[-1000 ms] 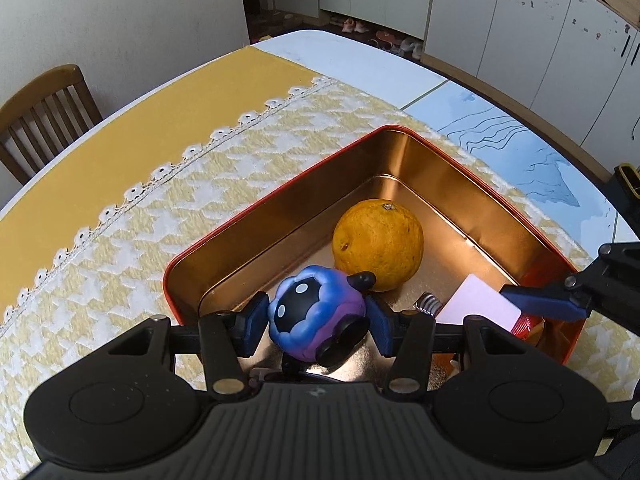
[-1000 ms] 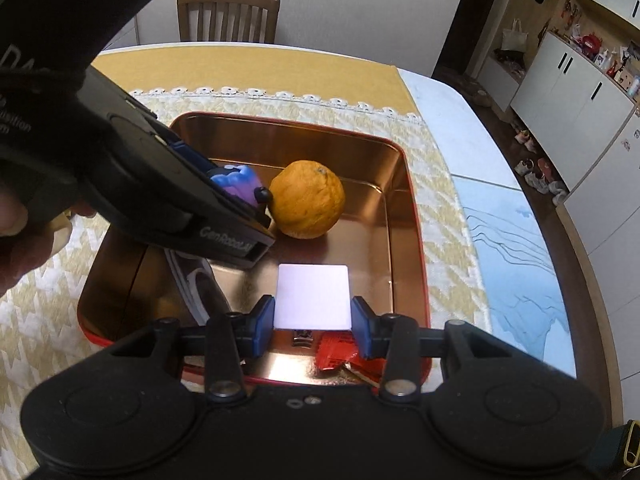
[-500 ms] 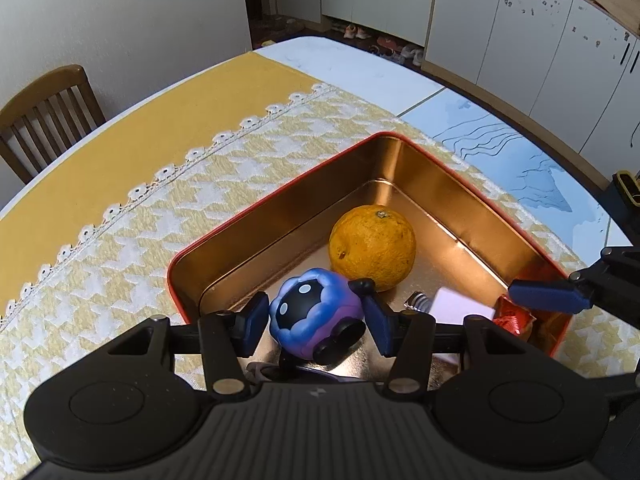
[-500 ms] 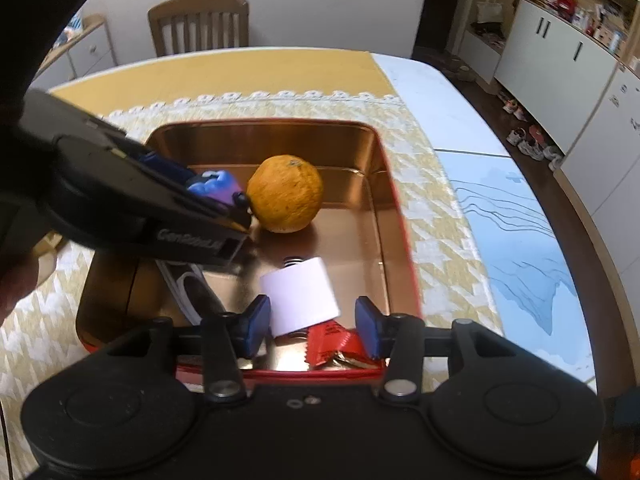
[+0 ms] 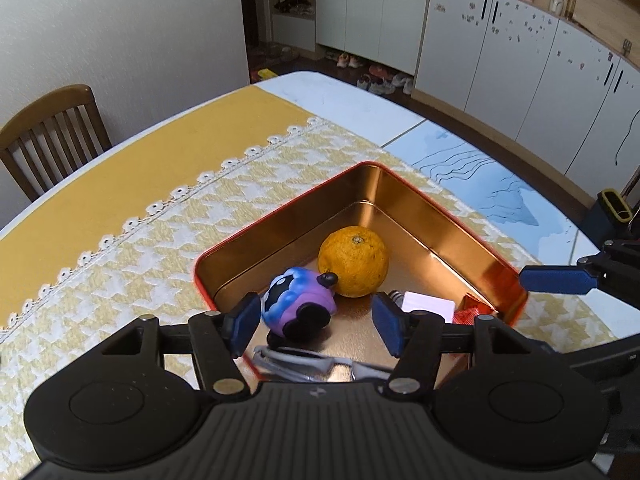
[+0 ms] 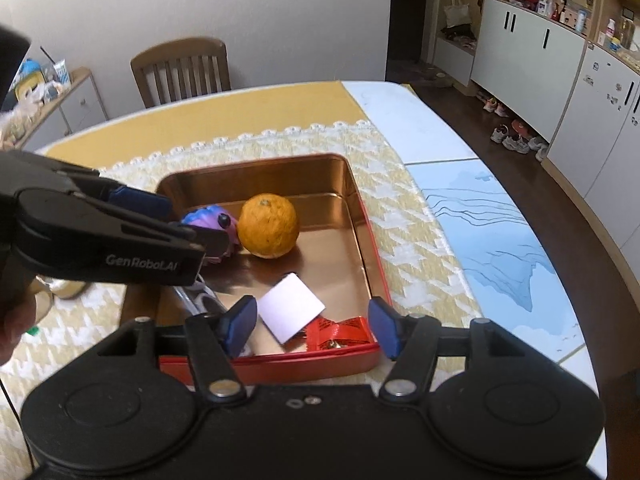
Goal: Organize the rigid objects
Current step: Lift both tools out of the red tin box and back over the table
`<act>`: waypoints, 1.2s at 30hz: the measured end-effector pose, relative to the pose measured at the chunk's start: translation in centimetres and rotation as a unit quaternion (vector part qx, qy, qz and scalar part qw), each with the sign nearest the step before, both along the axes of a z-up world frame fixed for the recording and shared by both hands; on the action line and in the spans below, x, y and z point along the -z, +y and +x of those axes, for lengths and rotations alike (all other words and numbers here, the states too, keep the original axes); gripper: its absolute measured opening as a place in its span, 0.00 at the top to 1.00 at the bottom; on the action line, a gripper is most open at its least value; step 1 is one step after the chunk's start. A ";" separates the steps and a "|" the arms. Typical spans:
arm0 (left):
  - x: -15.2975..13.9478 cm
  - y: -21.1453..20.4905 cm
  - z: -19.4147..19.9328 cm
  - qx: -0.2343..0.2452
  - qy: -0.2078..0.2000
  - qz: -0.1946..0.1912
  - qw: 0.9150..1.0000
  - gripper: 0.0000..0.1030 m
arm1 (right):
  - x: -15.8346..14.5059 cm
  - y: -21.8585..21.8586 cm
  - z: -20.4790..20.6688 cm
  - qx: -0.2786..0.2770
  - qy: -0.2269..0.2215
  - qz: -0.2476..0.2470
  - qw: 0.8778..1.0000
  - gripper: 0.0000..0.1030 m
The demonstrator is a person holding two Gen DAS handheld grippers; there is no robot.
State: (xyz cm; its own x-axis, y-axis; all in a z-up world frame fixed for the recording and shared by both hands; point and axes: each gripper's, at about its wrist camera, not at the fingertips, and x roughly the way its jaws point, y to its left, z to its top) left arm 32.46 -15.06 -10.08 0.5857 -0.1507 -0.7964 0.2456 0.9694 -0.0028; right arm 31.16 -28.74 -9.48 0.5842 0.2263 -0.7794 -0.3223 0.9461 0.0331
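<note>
Covering most of the table (image 5: 360, 92), a yellow-and-white houndstooth cloth (image 5: 132, 264) carries a red tin with a copper-coloured inside (image 5: 436, 216), and every task item lies in that tin. An orange (image 5: 354, 261) sits near the tin's middle, with a purple-and-blue round toy (image 5: 294, 300) just to its left, touching it or nearly so. Nearer the right wall a white card (image 6: 290, 307) lies flat beside a red foil wrapper (image 6: 338, 330), and a pair of grey glasses (image 5: 304, 362) rests along the near edge. The left gripper (image 5: 314, 322) has just been opening; its jaws stand apart around the toy, the right pad clear of it, holding nothing. The right gripper (image 6: 312, 322) has also just been opening, jaws wide above the card and wrapper, gripping neither.
</note>
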 end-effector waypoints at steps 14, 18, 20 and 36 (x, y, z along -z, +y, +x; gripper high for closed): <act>-4.3 3.5 -6.2 0.001 -0.046 -0.030 0.999 0.40 | -3.7 0.6 -4.7 -0.008 -0.050 0.014 0.999 0.25; -5.2 4.5 -7.9 -0.003 -0.060 -0.028 0.998 0.35 | -4.9 1.0 -6.0 -0.012 -0.068 0.020 0.997 0.19; -5.8 5.1 -8.9 -0.004 -0.065 -0.035 0.997 0.33 | -5.5 1.2 -6.6 -0.012 -0.075 0.025 0.997 0.17; -7.8 11.8 -14.8 -0.049 -0.117 -0.044 0.991 0.19 | -7.8 6.4 -11.5 -0.053 -0.125 0.047 0.990 0.00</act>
